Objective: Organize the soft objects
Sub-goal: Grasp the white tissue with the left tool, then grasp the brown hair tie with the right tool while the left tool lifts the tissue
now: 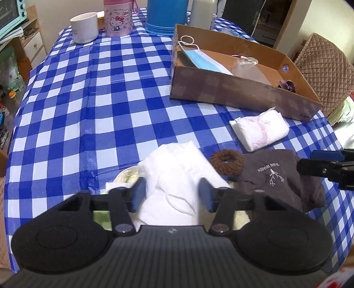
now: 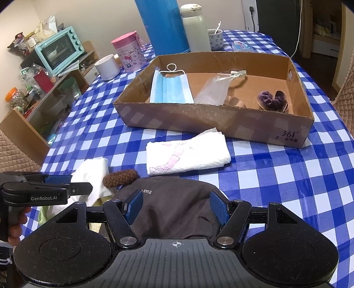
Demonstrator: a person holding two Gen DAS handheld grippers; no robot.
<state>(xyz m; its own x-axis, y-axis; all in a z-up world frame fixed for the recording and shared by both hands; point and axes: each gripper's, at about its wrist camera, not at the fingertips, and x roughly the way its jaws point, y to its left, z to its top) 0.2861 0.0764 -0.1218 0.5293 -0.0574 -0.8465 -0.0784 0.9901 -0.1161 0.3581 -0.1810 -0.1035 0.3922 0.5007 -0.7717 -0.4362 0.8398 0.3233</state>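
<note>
Crumpled white cloth between the left gripper's part-open jaws; right gripper wide over dark grey garment.

The left half of the table lies bare between its near edge and the white mug and pink canister at the far end. The cardboard box bars the far right, its top open. A folded paper towel lies just before its near wall. Nearer, a white cloth, brown scrunchie and dark garment crowd together, leaving little gap.
</note>
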